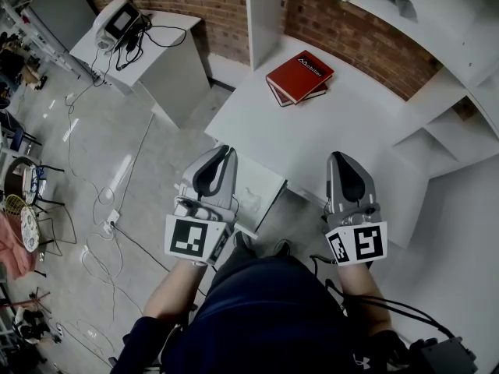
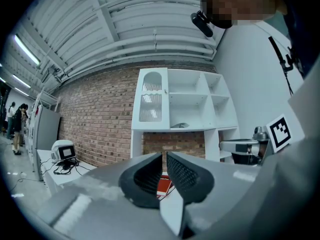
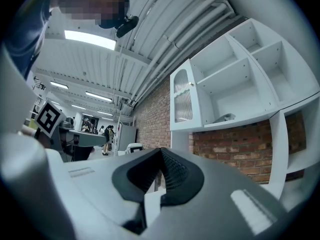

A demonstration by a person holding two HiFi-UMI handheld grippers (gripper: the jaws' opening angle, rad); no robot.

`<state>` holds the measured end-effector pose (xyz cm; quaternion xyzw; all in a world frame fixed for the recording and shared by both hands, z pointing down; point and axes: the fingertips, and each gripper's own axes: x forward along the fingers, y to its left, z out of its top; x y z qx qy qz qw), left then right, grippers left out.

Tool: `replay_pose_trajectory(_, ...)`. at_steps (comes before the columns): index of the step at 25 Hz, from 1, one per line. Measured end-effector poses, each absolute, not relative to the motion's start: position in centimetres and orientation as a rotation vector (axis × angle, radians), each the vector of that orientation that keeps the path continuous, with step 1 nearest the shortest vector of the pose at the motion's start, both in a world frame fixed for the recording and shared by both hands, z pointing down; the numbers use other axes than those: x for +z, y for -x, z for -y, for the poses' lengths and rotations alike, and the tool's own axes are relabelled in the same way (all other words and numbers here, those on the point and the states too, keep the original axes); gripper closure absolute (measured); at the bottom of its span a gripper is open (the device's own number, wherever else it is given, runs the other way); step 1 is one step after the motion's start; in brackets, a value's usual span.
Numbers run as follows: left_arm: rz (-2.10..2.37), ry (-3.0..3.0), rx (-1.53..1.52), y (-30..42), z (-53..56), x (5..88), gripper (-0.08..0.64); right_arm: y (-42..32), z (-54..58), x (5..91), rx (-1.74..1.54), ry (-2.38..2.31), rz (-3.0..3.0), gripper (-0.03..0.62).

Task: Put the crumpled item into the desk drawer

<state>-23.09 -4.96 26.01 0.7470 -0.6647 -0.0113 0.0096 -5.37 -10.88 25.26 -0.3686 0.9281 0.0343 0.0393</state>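
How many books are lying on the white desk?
2. A red book lies on the desk near the brick wall. A second book lies directly under it, with only its edges showing. Anything thinner beneath them would be hidden.

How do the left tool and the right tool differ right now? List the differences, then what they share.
Jaws: the left tool has its jaws a narrow slit apart; the right tool has them meeting at the tips.
View: the red book on the desk shows through the left tool's slit; the right tool's view shows no book.
Shared: both are empty, side by side, pointing toward the white shelf unit.
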Motion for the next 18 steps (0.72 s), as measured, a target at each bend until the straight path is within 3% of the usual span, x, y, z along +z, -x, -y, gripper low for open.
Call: replay_pose_trajectory(18, 2.059, -2.316, -0.023, 24.6, 5.6, 27.4, 0.528, 6.8, 11.0, 26.2, 0.086, 1.141, -2.860, 0.591)
